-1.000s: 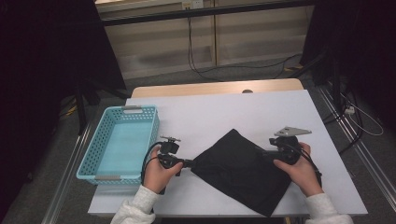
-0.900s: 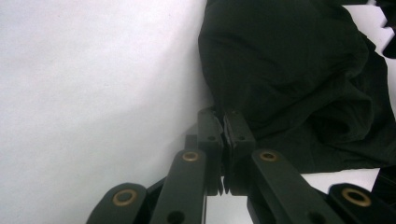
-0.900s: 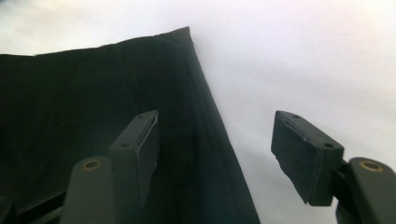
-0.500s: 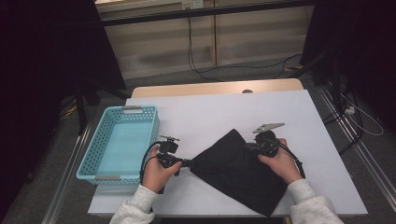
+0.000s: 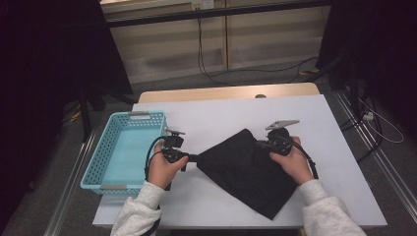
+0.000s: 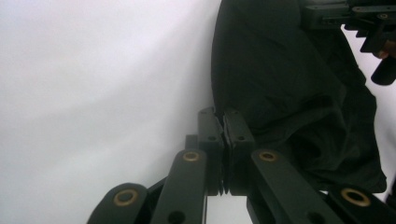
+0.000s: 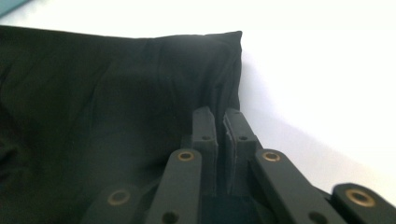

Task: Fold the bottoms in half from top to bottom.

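Now your right tongs (image 5: 262, 144) have just closed on the near right edge of the black cloth (image 5: 246, 172) lying on the white bench (image 5: 324, 162), while your left tongs (image 5: 193, 158) pinch its left corner, readying a fold.

Colours on the table: black, white and turquoise

The cloth (image 5: 248, 169) was plain black, without any pattern, and in the right gripper view (image 7: 93, 93) it showed only soft darker folds. The table (image 5: 226, 118) had a white top and a light wooden edge at the far side. The basket (image 5: 93, 167) was turquoise, its walls made as a grid of small holes, with grey handles. The left gripper (image 5: 189, 158) and the right gripper (image 5: 259, 144) were black, with small brass-coloured rings at the joints; the right one carried a grey plate. The sleeves (image 5: 140, 211) were light grey. The floor (image 5: 59, 196) was dark grey.
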{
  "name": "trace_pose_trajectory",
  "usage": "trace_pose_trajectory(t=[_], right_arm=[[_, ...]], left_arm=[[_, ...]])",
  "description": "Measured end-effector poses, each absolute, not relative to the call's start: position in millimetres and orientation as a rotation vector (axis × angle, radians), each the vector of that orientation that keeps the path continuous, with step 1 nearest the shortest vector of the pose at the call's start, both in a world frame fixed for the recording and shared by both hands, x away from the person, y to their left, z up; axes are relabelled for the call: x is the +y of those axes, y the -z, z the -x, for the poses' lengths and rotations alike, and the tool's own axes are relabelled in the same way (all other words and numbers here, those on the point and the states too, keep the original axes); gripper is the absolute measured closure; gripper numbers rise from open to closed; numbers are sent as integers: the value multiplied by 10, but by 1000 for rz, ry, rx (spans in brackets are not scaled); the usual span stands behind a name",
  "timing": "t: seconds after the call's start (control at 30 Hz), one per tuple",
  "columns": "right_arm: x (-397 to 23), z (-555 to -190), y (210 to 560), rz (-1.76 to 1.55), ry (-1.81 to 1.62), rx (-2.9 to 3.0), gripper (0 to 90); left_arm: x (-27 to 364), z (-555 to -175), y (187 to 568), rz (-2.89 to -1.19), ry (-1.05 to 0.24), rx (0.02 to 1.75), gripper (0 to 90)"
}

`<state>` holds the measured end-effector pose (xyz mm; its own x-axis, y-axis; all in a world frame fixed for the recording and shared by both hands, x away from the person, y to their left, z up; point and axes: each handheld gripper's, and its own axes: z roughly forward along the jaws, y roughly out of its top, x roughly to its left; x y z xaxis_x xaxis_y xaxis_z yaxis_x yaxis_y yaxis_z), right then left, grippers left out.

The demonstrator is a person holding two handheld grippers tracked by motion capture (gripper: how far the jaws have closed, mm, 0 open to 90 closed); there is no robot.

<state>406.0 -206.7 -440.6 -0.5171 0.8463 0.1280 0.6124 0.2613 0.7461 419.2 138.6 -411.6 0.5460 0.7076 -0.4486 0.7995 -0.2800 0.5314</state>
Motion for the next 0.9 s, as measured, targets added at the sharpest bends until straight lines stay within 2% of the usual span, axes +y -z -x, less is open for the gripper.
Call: trace_pose_trajectory(t=[0.17,0.2,0.23,0.27,0.3,0.37,0.43,0.5,0.57,0.7,0.9], right_arm=[[-1966,-4314,4296,-1244,-1142,2162,828],[-1942,-4350,4281,-1259,-1130,2150,796],[-1919,-4374,4268,-1274,-1123,2131,667],[-1898,-4383,4255,-1279,-1112,2142,579],[-1881,-4372,4242,-1277,-1079,2156,531],[-1888,-4293,4227,-1250,-1071,2172,526],[-1940,-4189,4237,-1253,-1046,2182,450],[-2021,-4075,4250,-1254,-1009,2194,446],[-2117,-3943,4255,-1283,-988,2177,438],[-2301,-3701,4261,-1296,-1031,2156,480],[-2469,-3480,4392,-1389,-1104,2123,504]], left_arm=[[1391,-4357,4107,-2022,93,1232,872],[1390,-4380,4126,-2021,86,1235,866],[1388,-4392,4150,-2027,75,1236,836],[1382,-4394,4176,-2042,60,1225,773],[1377,-4389,4198,-2053,34,1213,667],[1379,-4369,4223,-2055,19,1195,567],[1393,-4357,4237,-2060,-21,1189,444],[1403,-4333,4232,-2048,-30,1182,366],[1405,-4298,4220,-2056,-48,1154,331],[1397,-4230,4228,-2077,-72,1141,242],[1382,-4128,4293,-2078,-62,1130,204]])
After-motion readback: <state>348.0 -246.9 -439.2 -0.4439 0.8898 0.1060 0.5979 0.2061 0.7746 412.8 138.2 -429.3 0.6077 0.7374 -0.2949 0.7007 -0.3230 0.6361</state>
